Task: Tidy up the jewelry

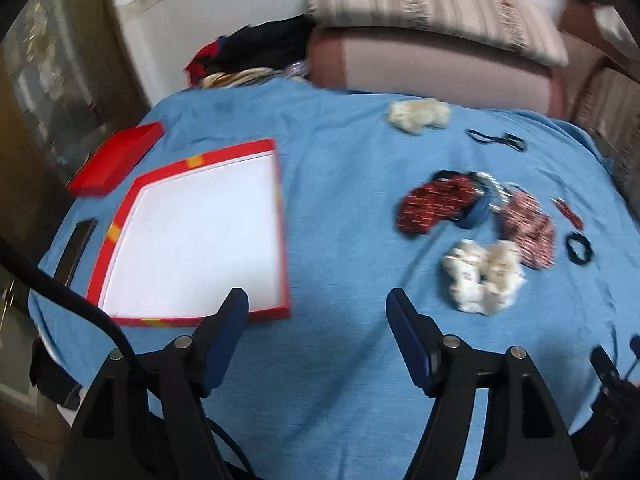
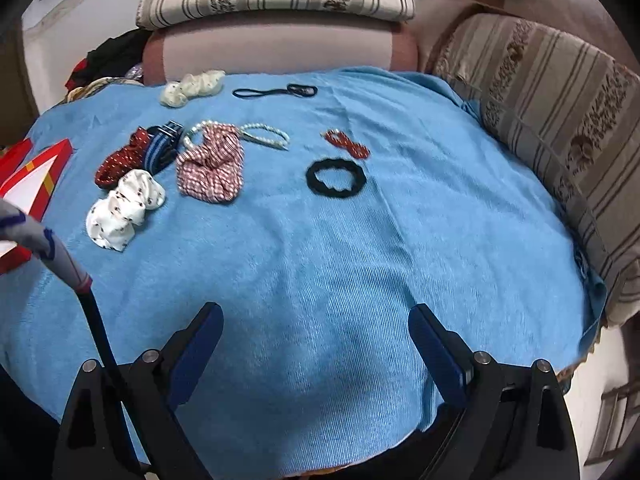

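The scrunchies and pearl bracelets [image 2: 264, 136] lie heaped together on the blue cloth [image 2: 320, 240], well apart from the empty red-rimmed white box [image 1: 192, 236]. Both the left gripper [image 1: 318, 320] and right gripper [image 2: 316, 332] hang apart, holding nothing. A pinch into that tangle would likely drag neighbours or bunch the cloth.

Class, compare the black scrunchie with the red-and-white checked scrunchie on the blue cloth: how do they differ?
The black scrunchie is plain and thin; the checked scrunchie is patterned, bulkier and wider. The black scrunchie lies as an open ring, alone on the blue cloth; the checked scrunchie is bunched, its hole nearly closed, and rests against the pearl strand. Both are fabric loops lying flat, untouched.
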